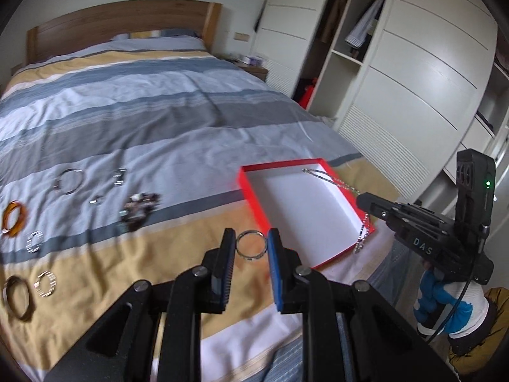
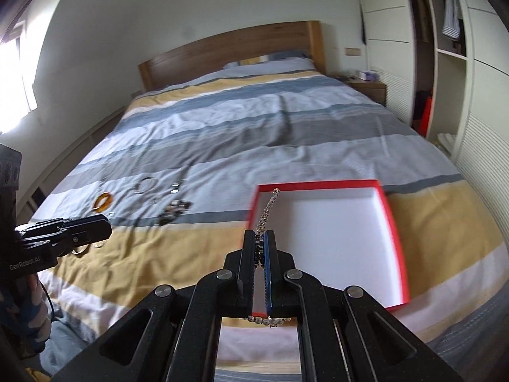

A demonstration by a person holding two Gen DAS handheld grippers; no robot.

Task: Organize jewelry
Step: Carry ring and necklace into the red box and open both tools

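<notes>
A red box (image 1: 254, 200) with a white inside lies on the striped bed; it also shows in the right wrist view (image 2: 393, 219). My left gripper (image 1: 251, 242) is shut on a silver ring bangle (image 1: 252, 244), held above the bed just left of the box. My right gripper (image 2: 261, 237) is shut on a silver chain necklace (image 2: 268, 207); one end reaches over the box's near left corner. In the left wrist view the chain (image 1: 331, 180) drapes from the right gripper (image 1: 362, 199) across the box's right rim.
Several bangles and bracelets lie on the bed to the left: an orange bangle (image 1: 14, 218), a silver hoop (image 1: 68, 181), a dark beaded bracelet (image 1: 138, 208), a bronze bangle (image 1: 17, 296). A white wardrobe (image 1: 413, 79) stands right of the bed.
</notes>
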